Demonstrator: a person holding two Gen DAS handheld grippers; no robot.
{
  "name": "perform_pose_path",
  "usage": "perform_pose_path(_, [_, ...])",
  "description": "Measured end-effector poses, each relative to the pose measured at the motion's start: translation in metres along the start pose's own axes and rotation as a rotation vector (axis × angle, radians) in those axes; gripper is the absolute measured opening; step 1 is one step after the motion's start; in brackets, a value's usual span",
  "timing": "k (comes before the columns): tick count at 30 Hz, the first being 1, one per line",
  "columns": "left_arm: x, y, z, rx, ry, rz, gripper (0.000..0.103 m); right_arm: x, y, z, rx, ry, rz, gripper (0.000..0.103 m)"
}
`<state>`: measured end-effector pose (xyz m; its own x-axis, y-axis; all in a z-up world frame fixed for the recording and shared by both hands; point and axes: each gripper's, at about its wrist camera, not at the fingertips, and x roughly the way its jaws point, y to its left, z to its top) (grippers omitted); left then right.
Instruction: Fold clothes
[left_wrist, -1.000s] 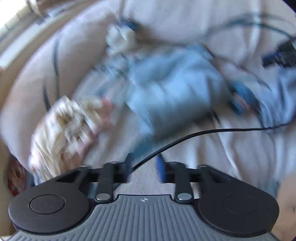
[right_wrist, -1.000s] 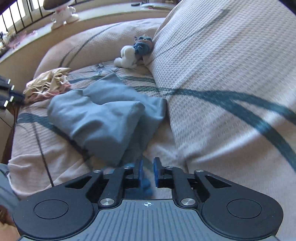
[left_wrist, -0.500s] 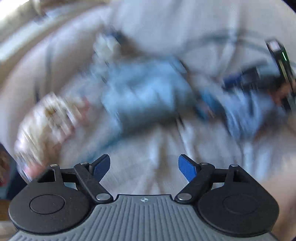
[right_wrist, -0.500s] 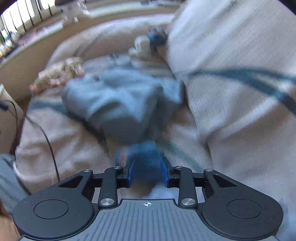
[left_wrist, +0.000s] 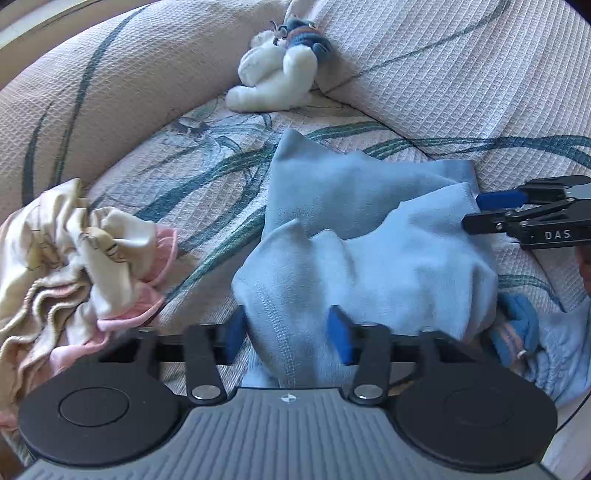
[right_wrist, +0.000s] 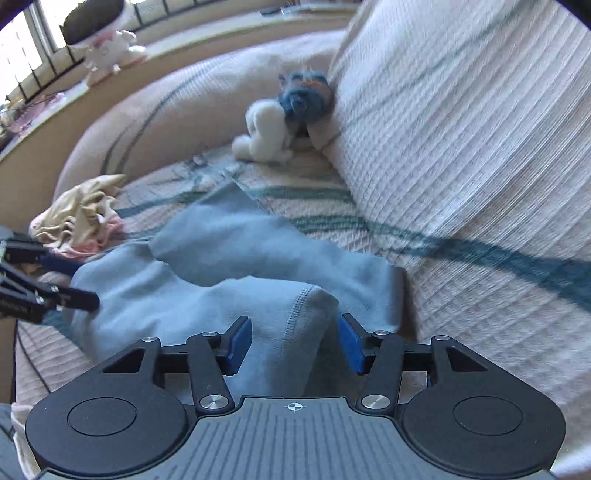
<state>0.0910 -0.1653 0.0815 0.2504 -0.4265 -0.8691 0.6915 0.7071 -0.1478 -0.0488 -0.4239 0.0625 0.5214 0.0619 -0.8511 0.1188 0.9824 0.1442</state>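
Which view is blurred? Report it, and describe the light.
Right wrist view: motion blur smears the sofa backrest and the plush toy. Left wrist view: sharp, with sunlight bright on the blue garment and fisheye bending at the edges.

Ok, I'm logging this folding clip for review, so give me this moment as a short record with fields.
surface: sofa seat with patterned cover
garment: blue garment, bunched and partly folded
left gripper: open, fingers either side of a garment fold
right gripper: open, straddling a stitched edge
other laundry: cream and pink clothes, crumpled to the left
bystander: plush toy against the back cushion
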Motion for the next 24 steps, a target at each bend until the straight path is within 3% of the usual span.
perform_pose_path(2, [0.004, 0.000, 0.000, -0.001, -0.006, -0.008, 0.021, 0.009, -0.001, -0.002, 0.016, 0.009, 0.016, 0.048])
perform_pose_path(3, [0.005, -0.001, 0.000, -0.002, -0.008, -0.013, 0.017, 0.012, -0.001, -0.003, 0.023, 0.007, 0.026, 0.027])
perform_pose_path(4, [0.007, -0.001, 0.000, -0.002, -0.011, -0.017, 0.016, 0.014, -0.002, -0.005, 0.033, 0.007, 0.034, 0.016])
perform_pose_path(6, [0.007, -0.001, 0.002, -0.003, -0.024, -0.028, 0.015, 0.011, -0.001, -0.007, 0.054, -0.006, 0.045, 0.007])
perform_pose_path(12, [-0.010, -0.015, 0.043, 0.037, -0.134, -0.043, 0.014, -0.035, -0.011, -0.006, 0.084, -0.157, -0.001, 0.006])
perform_pose_path(15, [0.011, -0.032, 0.067, 0.072, -0.161, 0.012, 0.015, -0.039, -0.018, 0.000, 0.100, -0.193, -0.060, 0.006])
perform_pose_path(21, [0.079, -0.028, 0.064, 0.089, -0.055, 0.154, 0.025, 0.008, -0.030, 0.000, 0.177, -0.160, -0.156, 0.006])
perform_pose_path(24, [0.087, -0.021, 0.050, 0.099, -0.059, 0.171, 0.038, 0.028, -0.036, -0.004, 0.211, -0.133, -0.157, 0.006])
